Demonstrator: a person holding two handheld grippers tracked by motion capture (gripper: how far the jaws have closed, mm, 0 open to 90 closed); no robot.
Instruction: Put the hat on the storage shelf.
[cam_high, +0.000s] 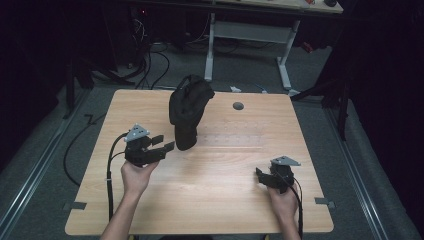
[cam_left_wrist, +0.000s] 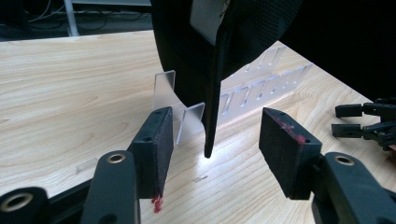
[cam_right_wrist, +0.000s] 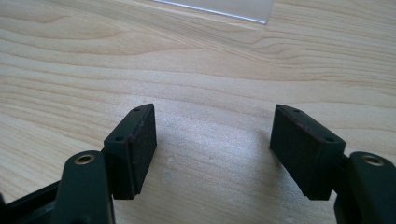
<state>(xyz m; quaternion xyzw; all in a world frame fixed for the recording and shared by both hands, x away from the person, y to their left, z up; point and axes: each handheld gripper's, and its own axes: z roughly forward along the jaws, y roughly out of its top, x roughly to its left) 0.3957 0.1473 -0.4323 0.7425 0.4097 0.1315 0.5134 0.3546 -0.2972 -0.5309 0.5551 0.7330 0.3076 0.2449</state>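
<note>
A black cap (cam_high: 187, 107) stands propped on a clear slotted rack (cam_high: 235, 140) near the middle of the wooden table (cam_high: 210, 195). My left gripper (cam_high: 166, 142) is open just left of the cap's lower end. In the left gripper view the cap's (cam_left_wrist: 219, 46) thin bottom edge hangs between the open jaws of the left gripper (cam_left_wrist: 215, 135), touching neither pad, with the clear rack (cam_left_wrist: 261, 84) behind it. My right gripper (cam_high: 261, 176) rests open near the front right of the table. The right gripper (cam_right_wrist: 212, 140) has bare wood between its jaws.
A round grey grommet (cam_high: 238, 106) sits in the table's far right part. Beyond the table stands a white-legged desk (cam_high: 250, 30), with cables on the floor (cam_high: 150, 65). The right gripper (cam_left_wrist: 364, 121) appears at the right of the left gripper view.
</note>
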